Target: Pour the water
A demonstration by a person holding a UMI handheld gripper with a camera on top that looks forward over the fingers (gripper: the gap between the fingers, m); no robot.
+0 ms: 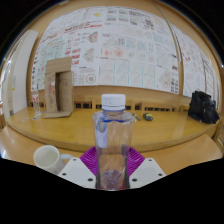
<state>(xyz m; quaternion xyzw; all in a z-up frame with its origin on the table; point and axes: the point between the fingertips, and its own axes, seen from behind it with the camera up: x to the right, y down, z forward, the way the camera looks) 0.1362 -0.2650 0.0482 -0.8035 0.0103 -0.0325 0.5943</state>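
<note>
Tongs [112, 172] hold the water bottle [113, 140] upright, both fingers pressed to its lower sides, purple pads [92, 159] against the clear plastic. White cap [114, 101] looks on; you can't pour until it's off, if so. White cup [47, 157] sits on the wooden table [170, 145] at about nine o'clock from the bottle, near but apart. Cardboard box [58, 88] stands farther back at eleven o'clock; a dark bag [203, 107] at two o'clock. Papers cover the wall [120, 45] beyond.

Step in hand, by my reading: bottle gripped, pour not begun. Next you'd carry it over the cup and tilt toward nine o'clock, slowly, mouth above the rim.
</note>
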